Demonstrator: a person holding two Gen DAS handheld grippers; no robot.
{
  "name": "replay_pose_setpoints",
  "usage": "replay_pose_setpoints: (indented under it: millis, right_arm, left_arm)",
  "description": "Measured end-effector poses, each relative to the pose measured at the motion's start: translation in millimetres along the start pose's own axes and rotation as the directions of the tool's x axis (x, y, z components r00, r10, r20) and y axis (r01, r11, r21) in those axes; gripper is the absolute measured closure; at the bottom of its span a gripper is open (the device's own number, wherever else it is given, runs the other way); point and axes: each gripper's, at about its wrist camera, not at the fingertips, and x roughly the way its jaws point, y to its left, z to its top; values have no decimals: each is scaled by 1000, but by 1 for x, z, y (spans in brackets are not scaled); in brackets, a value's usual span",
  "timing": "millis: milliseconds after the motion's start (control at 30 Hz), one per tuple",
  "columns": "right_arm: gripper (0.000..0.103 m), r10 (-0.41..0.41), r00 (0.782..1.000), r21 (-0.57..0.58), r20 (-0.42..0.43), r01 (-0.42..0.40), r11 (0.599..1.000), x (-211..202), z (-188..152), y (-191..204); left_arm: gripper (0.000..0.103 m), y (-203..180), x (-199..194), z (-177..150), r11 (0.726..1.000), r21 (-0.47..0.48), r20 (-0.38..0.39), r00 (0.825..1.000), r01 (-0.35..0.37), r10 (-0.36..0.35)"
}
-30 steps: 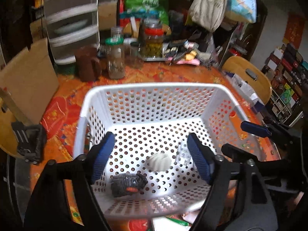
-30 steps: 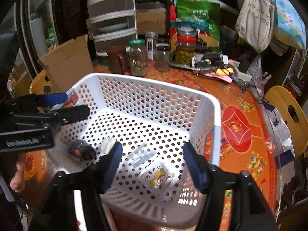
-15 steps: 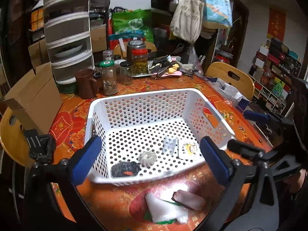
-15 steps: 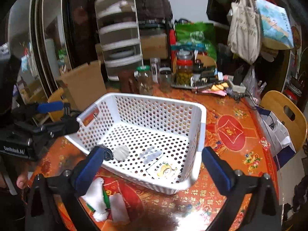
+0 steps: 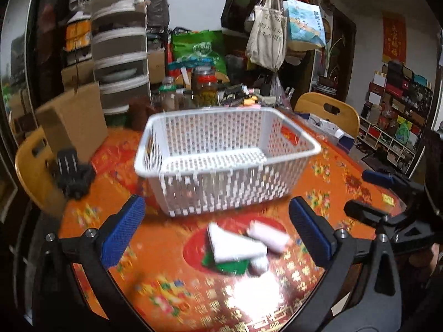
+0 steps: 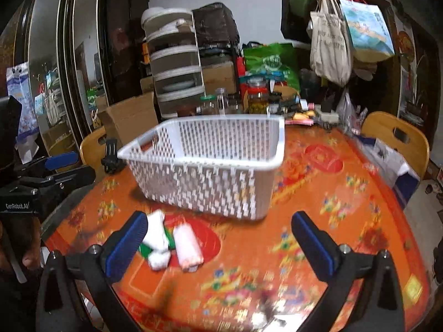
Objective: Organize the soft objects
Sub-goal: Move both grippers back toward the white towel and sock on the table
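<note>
A white perforated basket (image 5: 229, 163) stands on the orange table; its inside is hidden from this low angle. It also shows in the right wrist view (image 6: 210, 166). In front of it lie a white folded cloth (image 5: 235, 246) on a green piece, and a pink roll (image 5: 268, 238). In the right wrist view the white cloth (image 6: 157, 235) and pink roll (image 6: 188, 243) lie left of centre. My left gripper (image 5: 218, 235) is open, with the soft things between its fingers. My right gripper (image 6: 221, 243) is open and empty, just right of them.
Jars (image 5: 205, 88), a drawer tower (image 5: 121, 63) and a cardboard box (image 5: 72, 121) crowd the table's far side. Wooden chairs stand at the left (image 5: 33, 166) and right (image 5: 329, 110). The other gripper (image 5: 387, 199) shows at the right edge.
Both grippers have pulled back and dropped lower, from over the basket to the table's near side. The basket's contents have gone out of sight; the soft things now lie close in front.
</note>
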Motion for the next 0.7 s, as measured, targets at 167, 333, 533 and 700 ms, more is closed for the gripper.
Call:
replay_pose_setpoints:
  millis: [167,333,533,700]
  right_arm:
    - [3,35,997,41,-71,-32,999,29,-30,-6]
    - [20,106,987,14,-124,-105,994,56,-41,3]
    - [41,141,975,12,-172,-141,990,77,-50,9]
    - [45,171,968,28,-181,-169,985,81,-50,8]
  left_arm:
    - [1,2,33,-41,1000,-14,-67,997,24,-25]
    - [5,5,70,-62,999,-20,-123,992,37,-39]
    - [10,-1,98,-67,997,21,-156,985,77,-73]
    - [19,-13,114,-67,994,70,-177,982,87,-73]
